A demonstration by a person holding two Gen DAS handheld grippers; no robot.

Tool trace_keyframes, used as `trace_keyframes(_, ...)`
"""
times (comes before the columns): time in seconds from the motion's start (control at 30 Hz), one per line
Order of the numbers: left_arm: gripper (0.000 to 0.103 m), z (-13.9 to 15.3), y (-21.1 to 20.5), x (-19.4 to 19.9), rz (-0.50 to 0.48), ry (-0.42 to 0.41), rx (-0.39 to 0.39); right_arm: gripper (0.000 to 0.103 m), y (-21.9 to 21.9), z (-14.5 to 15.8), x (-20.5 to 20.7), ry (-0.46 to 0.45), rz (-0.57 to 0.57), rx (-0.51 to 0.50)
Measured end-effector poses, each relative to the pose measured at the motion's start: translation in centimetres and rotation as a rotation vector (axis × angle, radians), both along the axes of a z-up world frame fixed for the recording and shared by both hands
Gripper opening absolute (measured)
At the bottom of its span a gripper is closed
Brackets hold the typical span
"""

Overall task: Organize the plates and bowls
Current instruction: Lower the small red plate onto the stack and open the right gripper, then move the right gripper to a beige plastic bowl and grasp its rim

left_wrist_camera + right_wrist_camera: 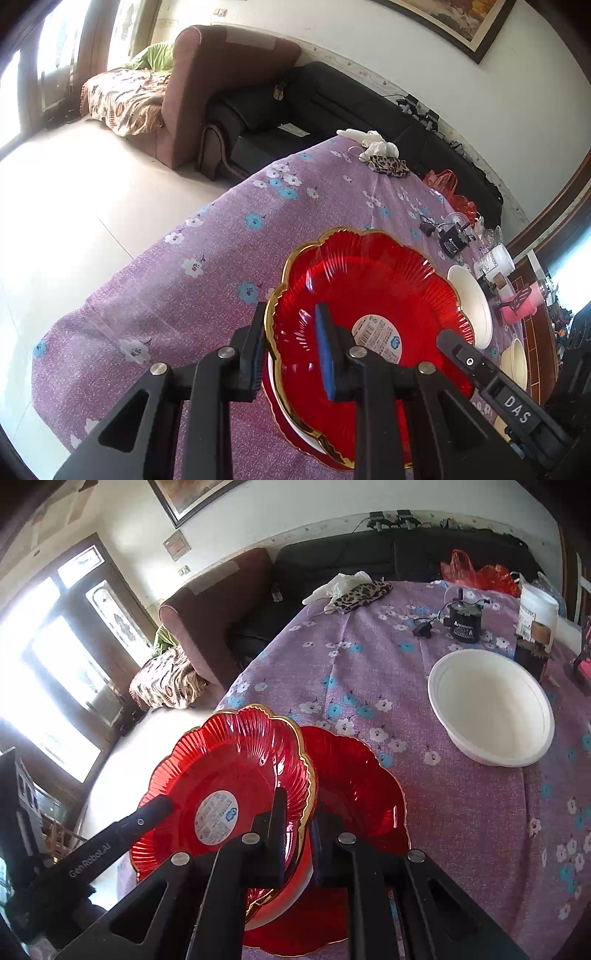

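Note:
A red scalloped plate with a gold rim (369, 295) and a barcode sticker is held tilted above the purple flowered tablecloth (184, 277). My left gripper (291, 343) straddles its rim, one finger outside and one inside, with a gap showing. My right gripper (299, 834) is shut on the same plate's (229, 768) opposite rim. A second red plate (354, 786) lies under it on the cloth. A white bowl (491, 716) sits to the right; in the left wrist view it (472, 302) is beyond the plate, with another white bowl (517, 362) nearby.
At the table's far side are a black motor with wires (463, 622), a white jar (537, 613), a leopard-print pouch with white gloves (358, 590) and a red plastic bag (480, 572). Sofas (229, 92) stand beyond the table edge.

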State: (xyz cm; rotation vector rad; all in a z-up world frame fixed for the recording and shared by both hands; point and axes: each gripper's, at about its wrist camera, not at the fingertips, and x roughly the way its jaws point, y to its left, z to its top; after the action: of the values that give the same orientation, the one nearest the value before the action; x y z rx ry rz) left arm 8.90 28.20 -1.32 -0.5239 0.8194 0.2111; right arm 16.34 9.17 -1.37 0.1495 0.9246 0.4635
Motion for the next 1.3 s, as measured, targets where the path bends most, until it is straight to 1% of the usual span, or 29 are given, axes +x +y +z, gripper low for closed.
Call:
trace_keyframes(0.1,0.023,0.3,-0.1,-0.5,0.01,0.001,0.034,0.016,0.1,0.2,-0.3,-0.019,-0.002,-0.019)
trace_keyframes(0.2,0.026,0.7,-0.4,-0.8,0.011,-0.004,0.07,0.022,-0.2,0.4,-0.4,-0.035,-0.012,-0.025)
trace_keyframes(0.3,0.027,1.1,-0.4,-1.2,0.02,-0.015,0.088,0.023,-0.5,0.8,-0.6,-0.054,-0.019,-0.033)
trace_keyframes(0.37,0.028,1.3,-0.2,-1.4,0.025,-0.02,0.081,0.03,-0.6,1.0,-0.7,-0.067,-0.021,-0.046)
trace_keyframes(0.4,0.029,1.4,0.0,-1.6,0.027,-0.025,0.074,0.036,-0.7,1.1,-0.9,-0.071,-0.023,-0.046)
trace_keyframes(0.43,0.03,1.5,0.1,-1.8,0.028,-0.029,0.069,0.038,-0.9,1.3,-1.0,-0.078,-0.028,-0.046)
trace_keyframes(0.57,0.041,2.2,0.3,-3.2,0.039,-0.063,0.054,0.039,-2.3,1.9,-1.8,-0.101,-0.049,-0.029)
trace_keyframes(0.6,0.047,2.4,0.3,-3.6,0.039,-0.074,0.052,0.043,-2.6,2.0,-2.0,-0.103,-0.055,-0.024)
trace_keyframes(0.63,0.051,2.7,0.2,-4.0,0.039,-0.085,0.051,0.048,-3.2,2.0,-2.3,-0.105,-0.064,-0.015)
trace_keyframes(0.67,0.056,3.0,-0.1,-4.3,0.04,-0.097,0.055,0.05,-4.1,2.0,-2.7,-0.106,-0.077,-0.002)
trace_keyframes(0.73,0.059,3.4,-0.7,-4.8,0.039,-0.111,0.077,0.052,-5.1,1.8,-3.3,-0.105,-0.093,0.008)
trace_keyframes(0.77,0.06,3.7,-1.2,-4.9,0.035,-0.114,0.098,0.053,-5.9,1.6,-3.7,-0.102,-0.103,0.014)
trace_keyframes(0.83,0.065,4.1,-2.6,-5.2,0.021,-0.121,0.143,0.053,-7.0,1.2,-4.2,-0.095,-0.115,0.021)
trace_keyframes(0.9,0.067,4.5,-4.0,-5.5,0.003,-0.131,0.183,0.053,-8.3,0.7,-4.8,-0.084,-0.131,0.032)
trace_keyframes(0.93,0.068,4.8,-5.1,-5.6,-0.013,-0.138,0.215,0.053,-9.0,0.4,-5.2,-0.078,-0.14,0.04)
trace_keyframes(1.03,0.077,5.3,-8.2,-6.0,-0.065,-0.157,0.295,0.053,-11.2,-0.3,-5.9,-0.056,-0.172,0.066)
trace_keyframes(1.07,0.079,5.4,-9.1,-5.9,-0.085,-0.16,0.312,0.053,-12.1,-0.6,-6.2,-0.048,-0.185,0.077)
trace_keyframes(1.17,0.08,5.2,-11.8,-5.7,-0.159,-0.154,0.336,0.054,-14.8,-1.4,-7.3,-0.028,-0.227,0.108)
trace_keyframes(1.3,0.08,4.4,-14.8,-5.2,-0.232,-0.127,0.331,0.057,-17.6,-2.1,-9.0,-0.01,-0.265,0.132)
